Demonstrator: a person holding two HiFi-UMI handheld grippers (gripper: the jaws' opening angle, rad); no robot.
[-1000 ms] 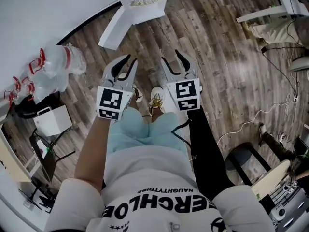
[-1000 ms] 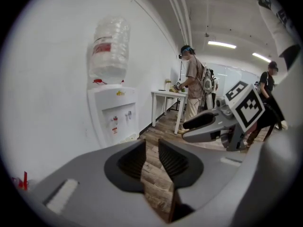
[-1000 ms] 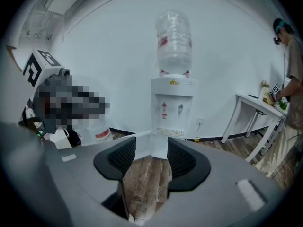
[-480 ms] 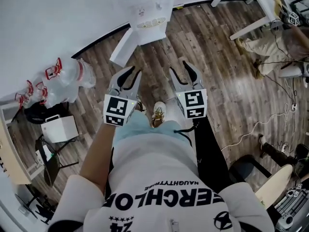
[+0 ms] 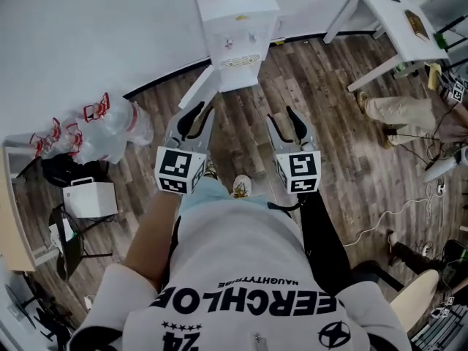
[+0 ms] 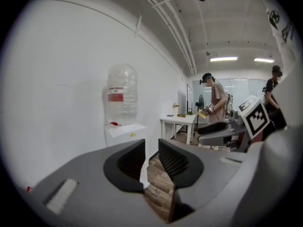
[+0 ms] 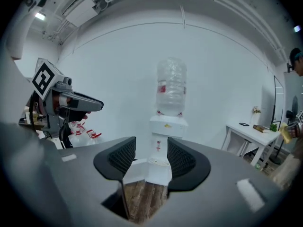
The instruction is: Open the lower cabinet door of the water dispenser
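Two hand-held grippers (image 5: 196, 114) (image 5: 284, 121) agape, water dispenser (image 5: 235, 20), cabinet door (image 5: 199, 90) open

White T-shirt (image 5: 241, 269) with black lettering. Beyond its hem, pale blue shorts (image 5: 212, 194) and white shoes (image 5: 239, 187); at its right, a long black sleeve (image 5: 319, 232). The grey left gripper (image 5: 199, 112) and right gripper (image 5: 283, 118) carry black-and-white marker cubes and black ribbed jaws.
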